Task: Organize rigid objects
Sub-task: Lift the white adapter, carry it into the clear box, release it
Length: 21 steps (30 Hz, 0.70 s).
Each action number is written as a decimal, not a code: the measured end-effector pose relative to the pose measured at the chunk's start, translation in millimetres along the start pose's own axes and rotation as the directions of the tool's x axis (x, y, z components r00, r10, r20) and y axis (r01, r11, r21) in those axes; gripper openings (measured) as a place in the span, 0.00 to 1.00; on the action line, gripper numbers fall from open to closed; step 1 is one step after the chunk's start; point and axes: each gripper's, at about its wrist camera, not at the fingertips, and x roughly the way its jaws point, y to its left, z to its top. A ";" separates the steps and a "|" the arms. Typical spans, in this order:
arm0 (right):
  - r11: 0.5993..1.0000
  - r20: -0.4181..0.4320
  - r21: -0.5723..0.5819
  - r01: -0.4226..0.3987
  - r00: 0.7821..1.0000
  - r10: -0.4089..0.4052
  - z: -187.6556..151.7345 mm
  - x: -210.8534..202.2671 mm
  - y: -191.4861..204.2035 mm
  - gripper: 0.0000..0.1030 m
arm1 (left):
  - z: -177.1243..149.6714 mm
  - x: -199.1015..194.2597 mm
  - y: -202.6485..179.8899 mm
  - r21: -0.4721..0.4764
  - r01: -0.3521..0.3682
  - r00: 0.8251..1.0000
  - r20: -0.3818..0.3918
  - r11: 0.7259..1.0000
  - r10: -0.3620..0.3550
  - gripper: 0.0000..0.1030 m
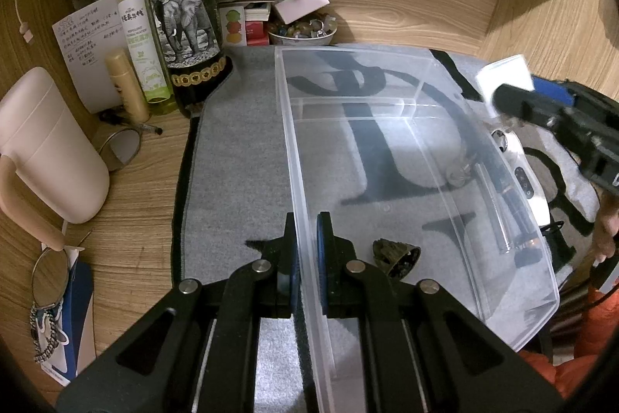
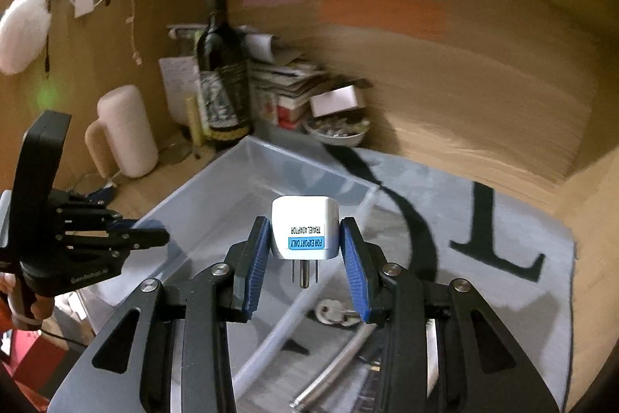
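Clear bin (image 1: 387, 111) holds cone-shaped trinket (image 1: 396, 255)

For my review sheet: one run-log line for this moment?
left claw: clamps clear bin wall | right claw: holds travel adaptor over bin
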 end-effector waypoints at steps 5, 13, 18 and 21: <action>0.999 -0.055 -0.034 -0.034 0.998 0.032 -0.2 21.3 14.0 0.33 | 0.2 0.1 -0.9 0.000 0.001 1.000 0.000 1.000 -0.001 0.07; 0.995 -0.161 -0.073 -0.068 0.985 0.056 -7.4 50.9 30.7 0.33 | 0.6 0.1 -2.7 0.000 0.002 1.000 0.001 1.000 -0.002 0.07; 0.993 -0.207 -0.086 -0.082 0.976 0.063 -10.7 60.3 35.3 0.33 | 0.1 -0.1 -1.8 0.000 0.001 1.000 0.001 1.000 -0.001 0.07; 0.993 -0.215 -0.092 -0.078 0.975 0.057 -11.9 63.2 37.0 0.33 | 0.1 -0.1 -1.8 0.000 0.001 1.000 0.001 1.000 -0.001 0.07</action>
